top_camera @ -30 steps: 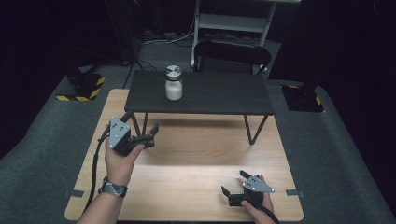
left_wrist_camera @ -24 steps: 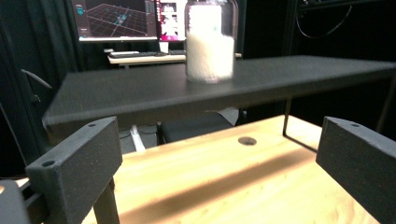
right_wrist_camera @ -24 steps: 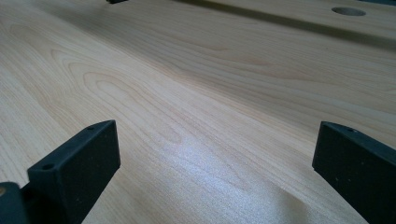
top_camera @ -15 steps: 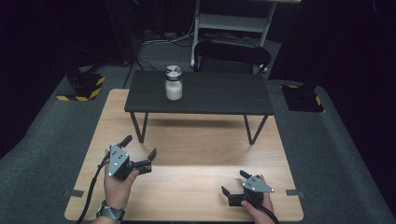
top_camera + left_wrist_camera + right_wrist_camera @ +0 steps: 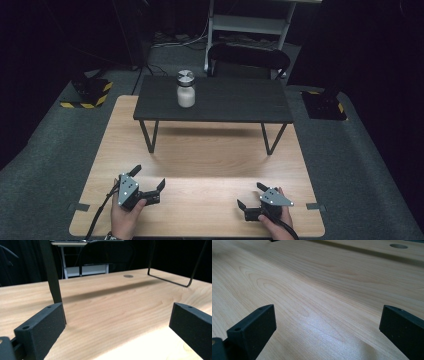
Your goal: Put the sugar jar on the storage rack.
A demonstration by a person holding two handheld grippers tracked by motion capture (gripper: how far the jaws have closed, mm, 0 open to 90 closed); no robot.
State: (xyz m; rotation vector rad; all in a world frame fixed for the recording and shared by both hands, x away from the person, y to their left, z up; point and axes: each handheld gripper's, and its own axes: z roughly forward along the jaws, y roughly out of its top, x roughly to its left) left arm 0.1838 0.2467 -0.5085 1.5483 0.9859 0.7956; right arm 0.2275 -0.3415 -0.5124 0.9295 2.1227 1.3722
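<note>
A white jar with a silver lid [image 5: 185, 89] stands on the left part of a low black table [image 5: 235, 102], which rests on the wooden tabletop [image 5: 210, 155]. My left gripper [image 5: 148, 177] lies low over the wood near the front left, held in a hand, its jaws wide apart and empty. My right gripper [image 5: 250, 195] rests near the front right, also open and empty. In the left gripper view the left gripper [image 5: 117, 322] faces the black table's leg [image 5: 51, 272]. In the right gripper view the right gripper [image 5: 327, 325] has bare wood between its jaws.
The black table's thin legs [image 5: 150, 137] stand on the wood ahead of both grippers. A round hole [image 5: 128, 276] sits in the tabletop. Beyond the table are a dark chair [image 5: 248, 55], a white shelf [image 5: 250, 22], and yellow-striped floor bases [image 5: 87, 92].
My left gripper has come back toward the front edge and sunk closer to the wood. The right gripper and the jar have stayed put.
</note>
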